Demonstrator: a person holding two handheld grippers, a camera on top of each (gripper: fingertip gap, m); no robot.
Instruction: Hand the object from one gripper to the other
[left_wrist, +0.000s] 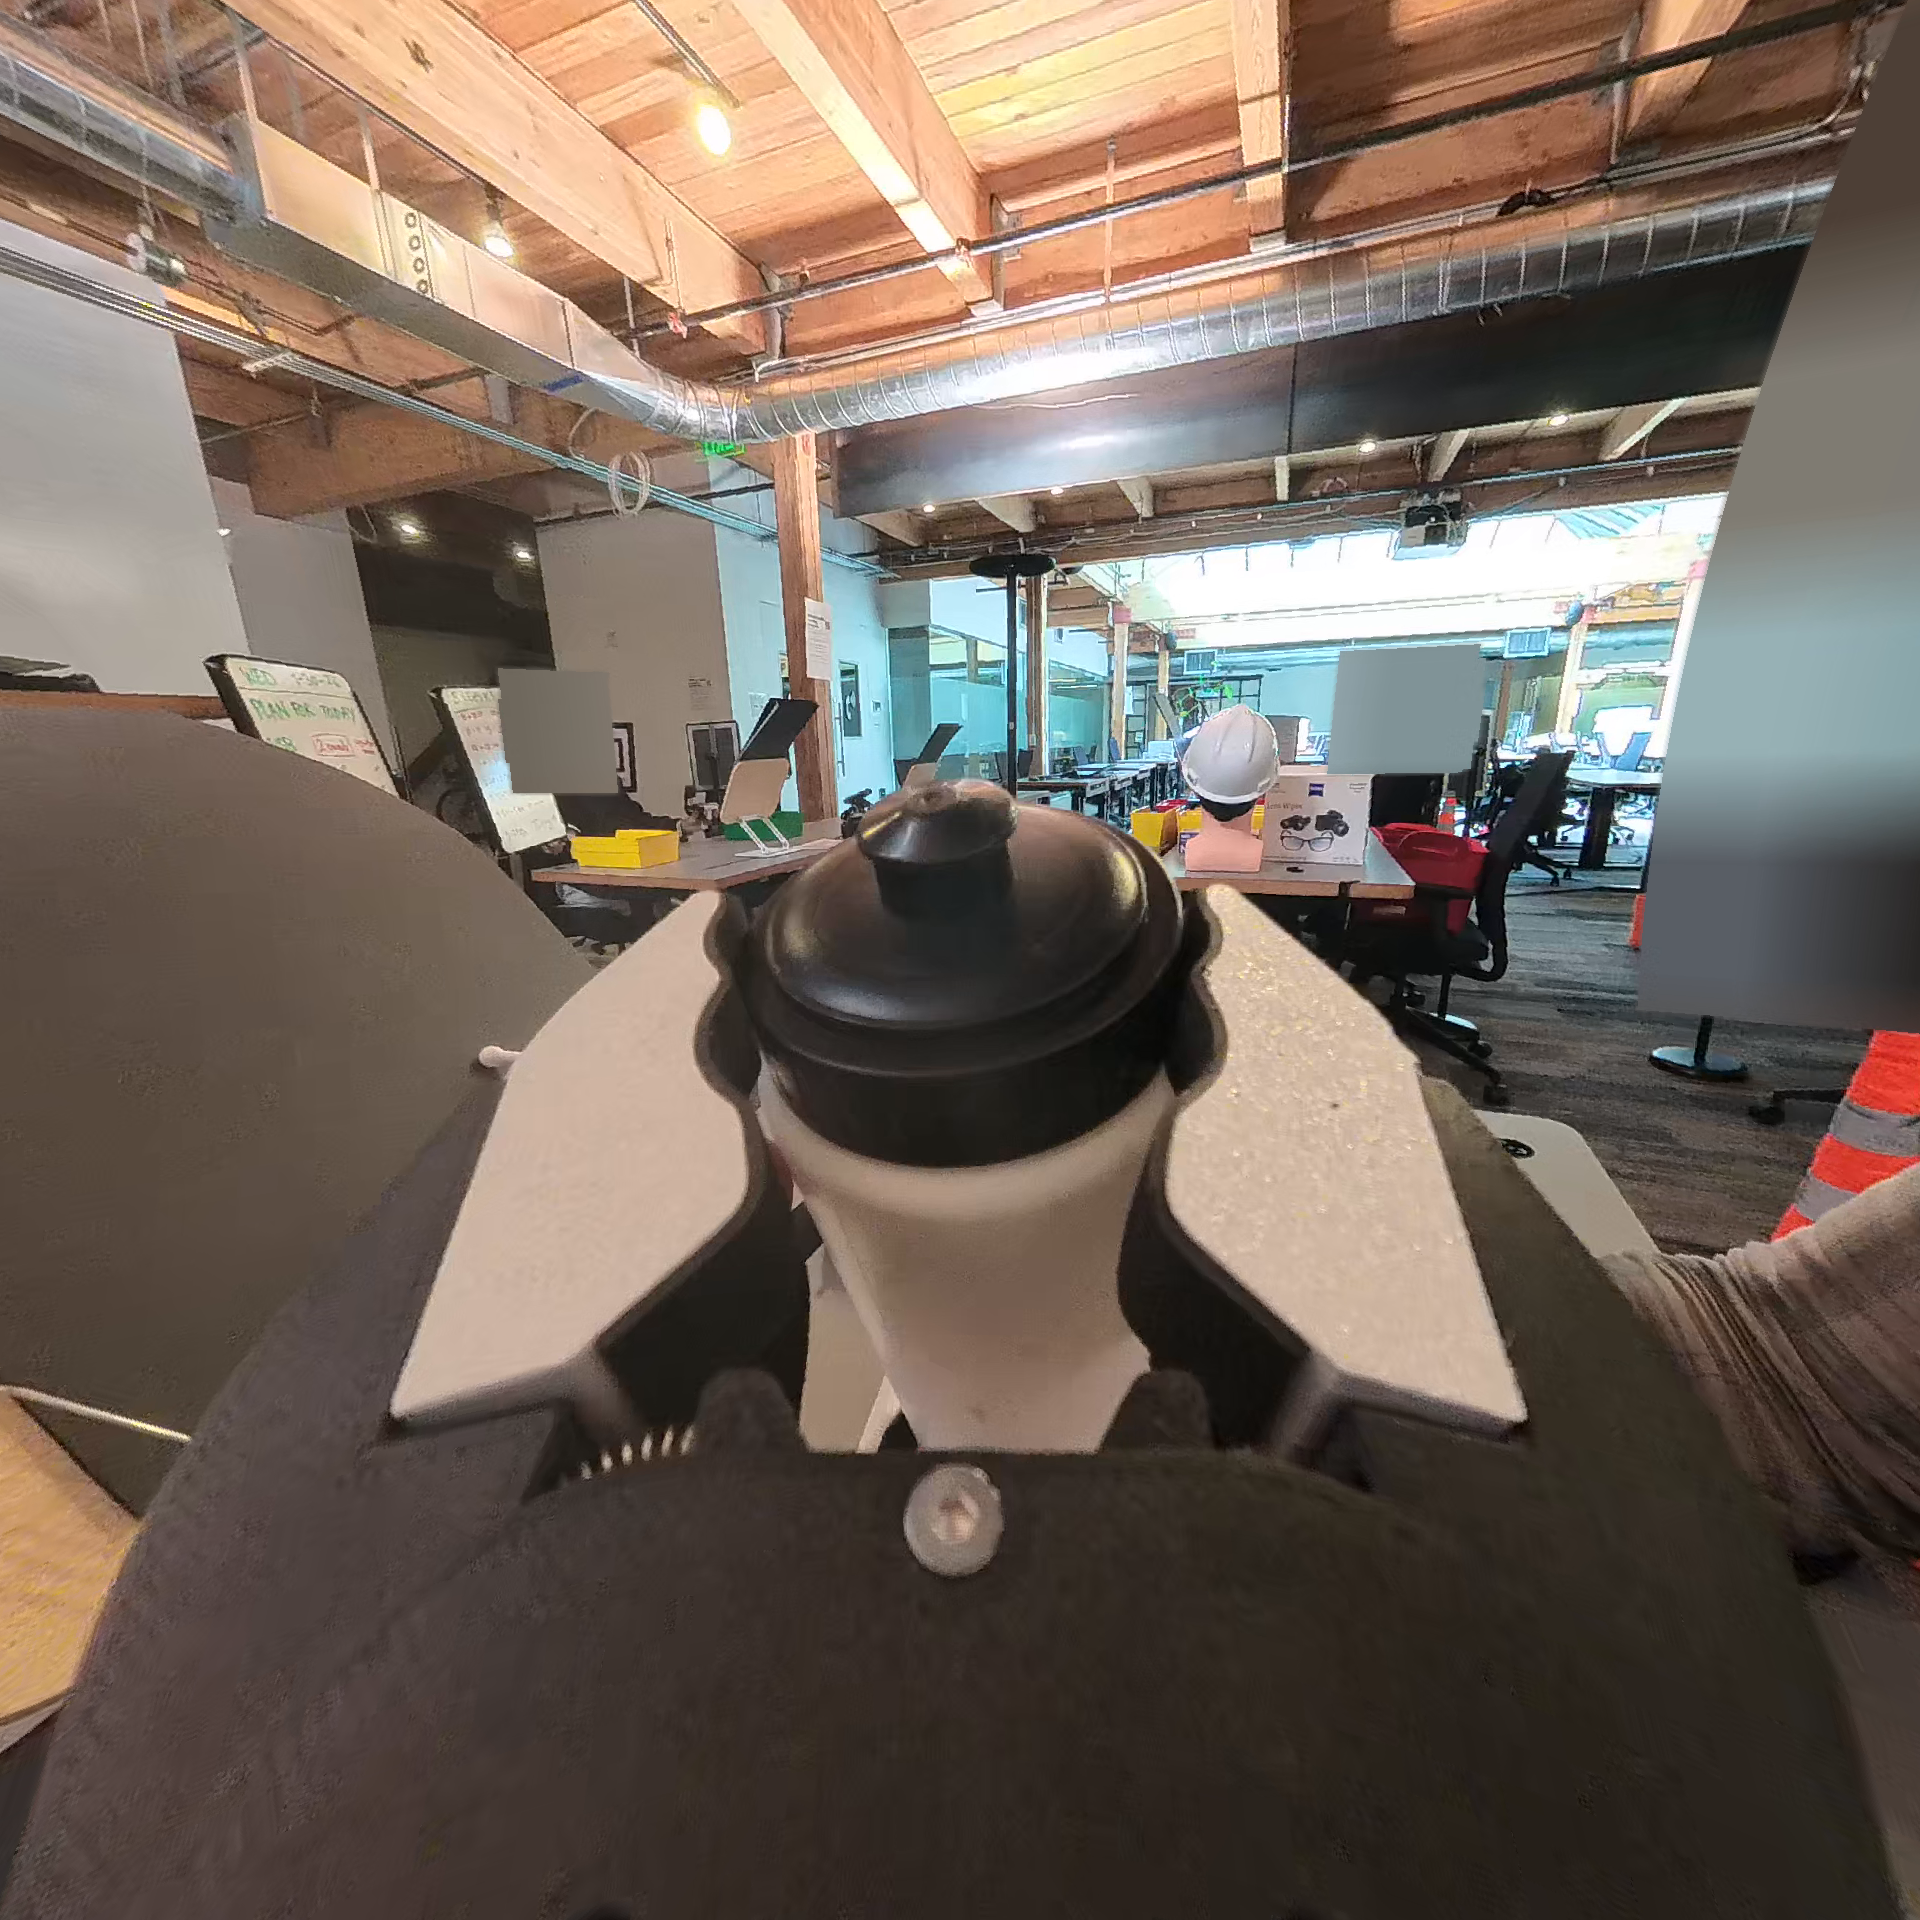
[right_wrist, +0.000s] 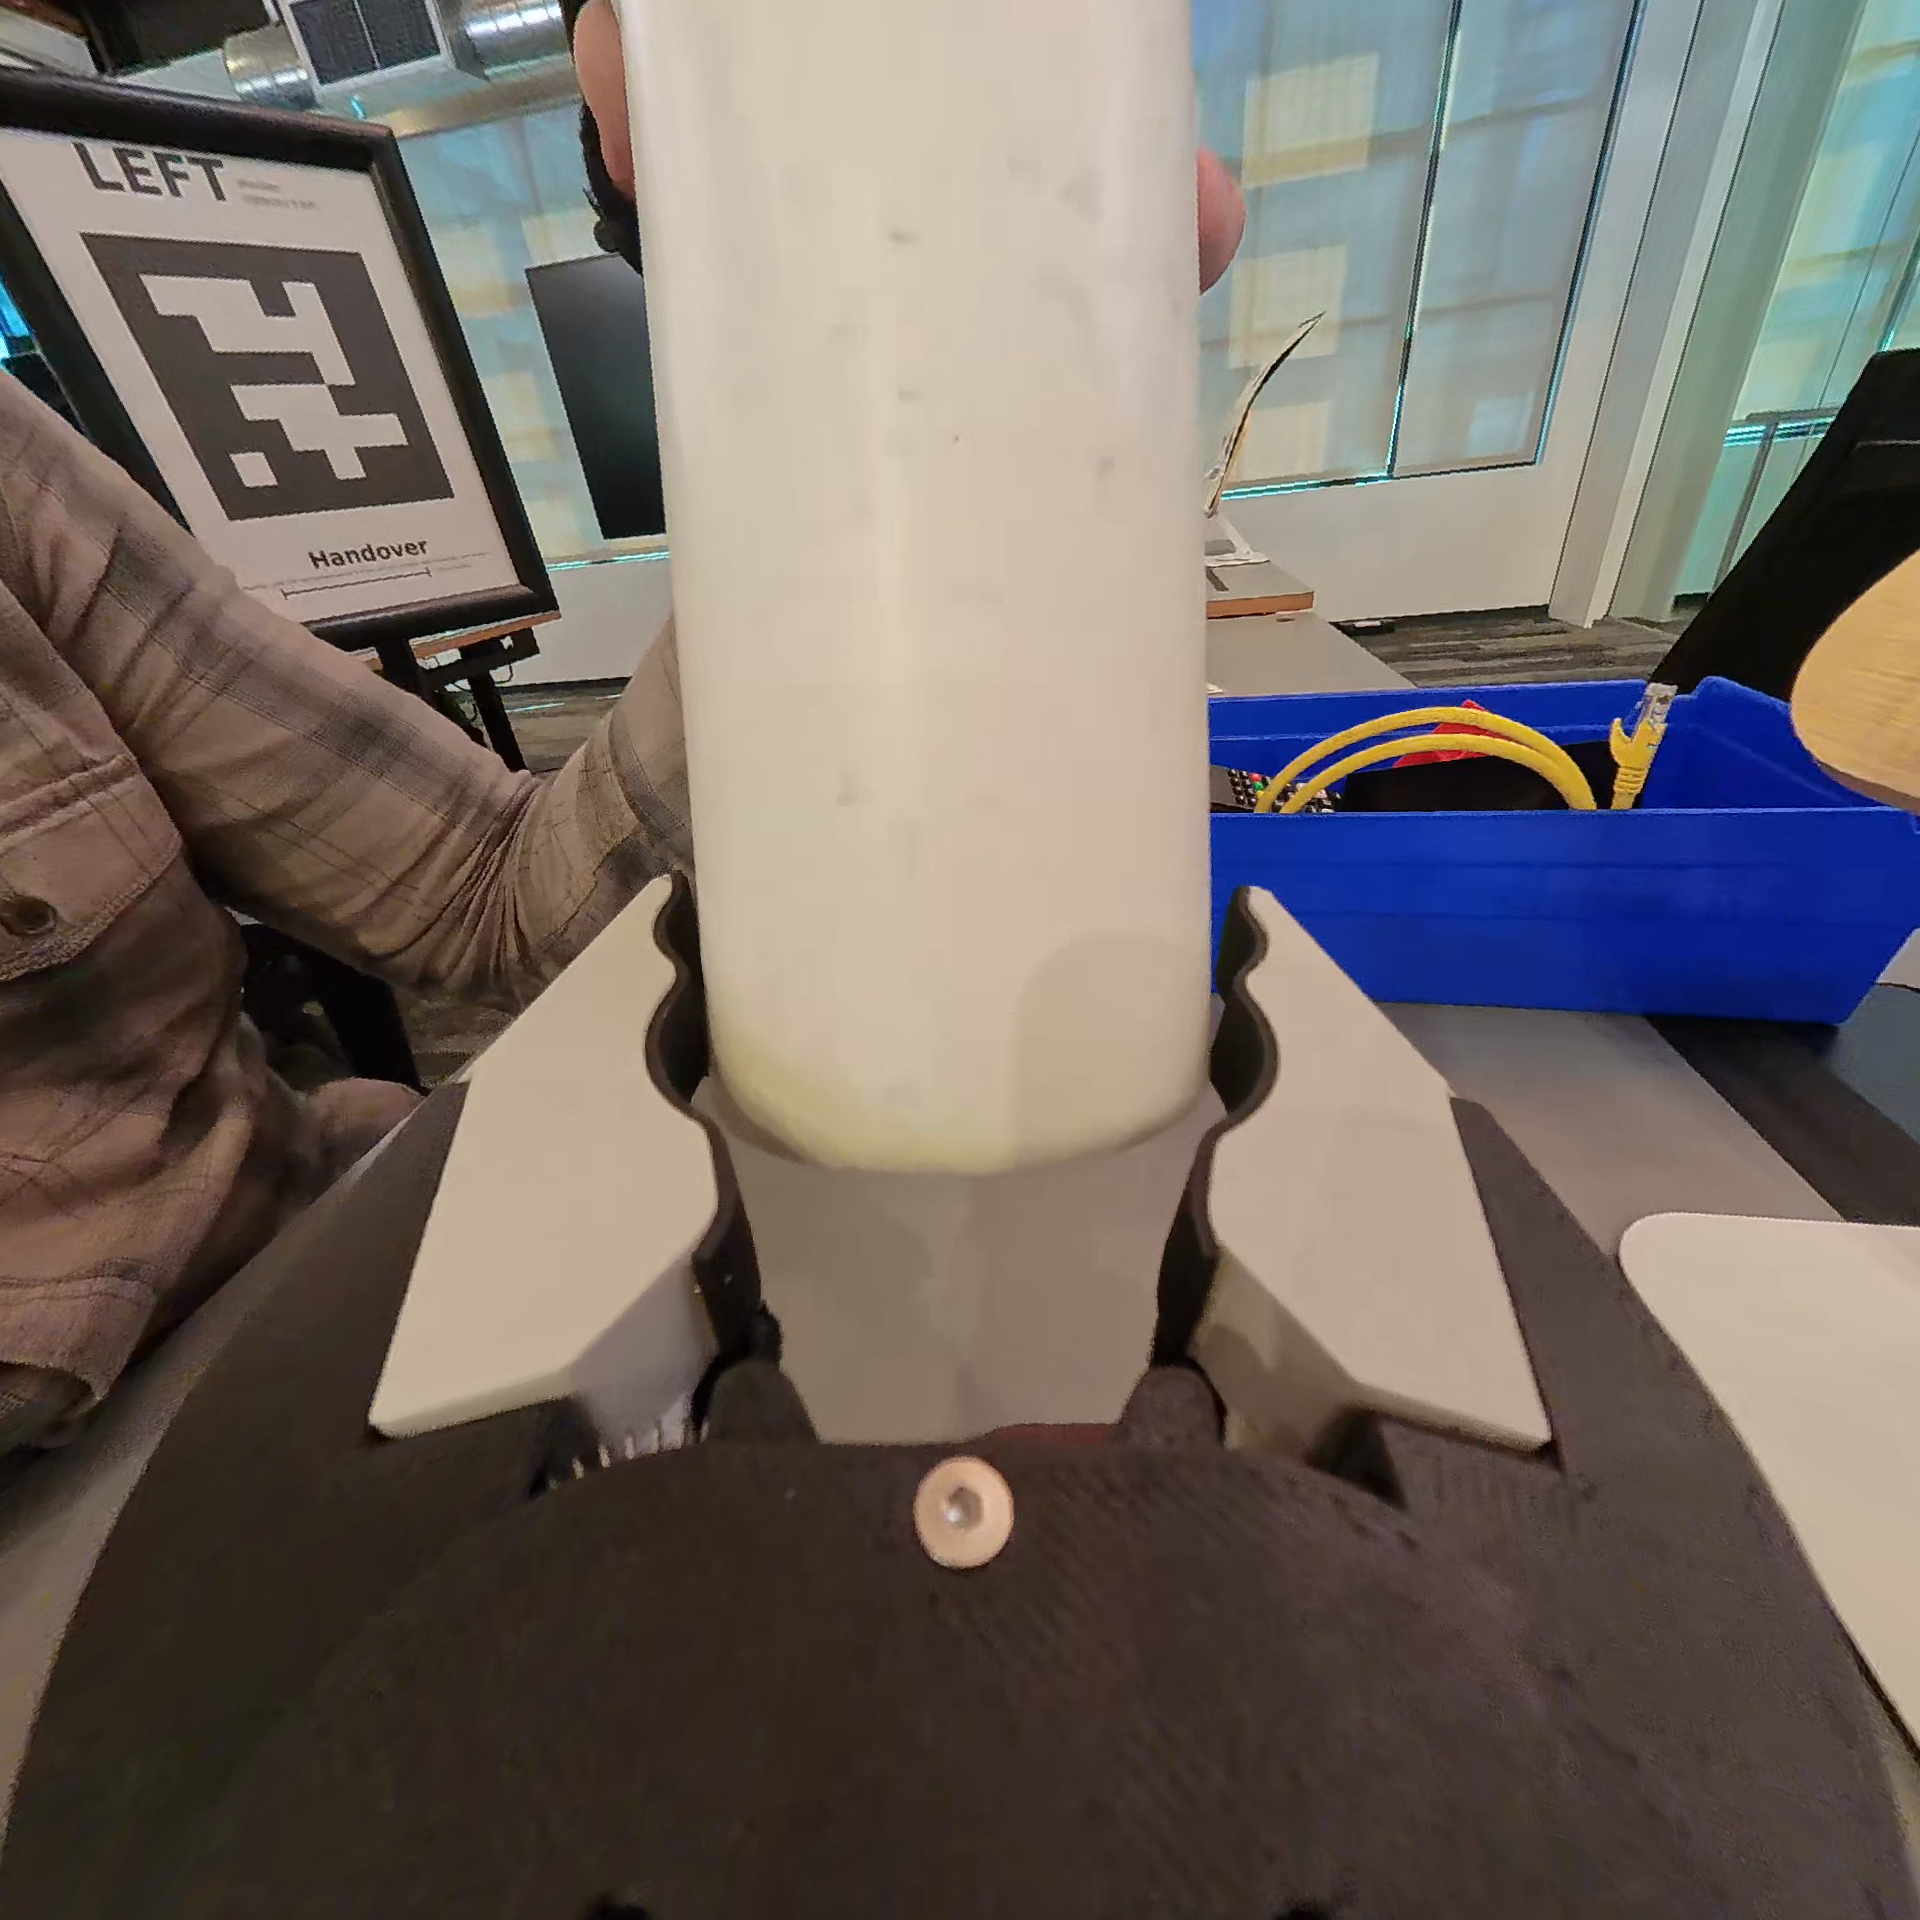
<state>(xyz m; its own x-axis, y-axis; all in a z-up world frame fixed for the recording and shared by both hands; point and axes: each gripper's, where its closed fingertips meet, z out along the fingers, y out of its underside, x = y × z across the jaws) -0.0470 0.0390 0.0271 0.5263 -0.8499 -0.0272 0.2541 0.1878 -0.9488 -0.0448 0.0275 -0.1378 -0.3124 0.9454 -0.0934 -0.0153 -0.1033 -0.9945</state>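
The bottle (right_wrist: 935, 623), white with a black cap (left_wrist: 961, 997), fills the middle of both wrist views. In the right wrist view its pale body stands upright between the 2 fingers, its lower end low in the gap, just above a grey surface seen between the fingers. In the left wrist view its capped top and narrowed neck sit between the fingers, the cap's spout pointing away from the camera.

The left gripper (left_wrist: 961, 997) is clamped on the bottle: its dark inner pads (left_wrist: 727, 997) press against the cap's sides. The right gripper (right_wrist: 951, 997) has its fingers close on either side of the body; the left pad (right_wrist: 675, 997) appears to touch, but beside the right one a thin dark gap shows, so I cannot tell whether it grips.

A person's plaid sleeve (right_wrist: 260, 779) reaches in from the left of the right wrist view, toward the bottle. Behind it stands a framed marker sign (right_wrist: 270, 364) on an easel. To the right a blue bin (right_wrist: 1558, 914) rests on the table, holding a coiled yellow cable (right_wrist: 1455, 743).

In the left wrist view's background, a desk carries a white hard hat (left_wrist: 1231, 753) on a mannequin head and 2 yellow trays (left_wrist: 623, 847).
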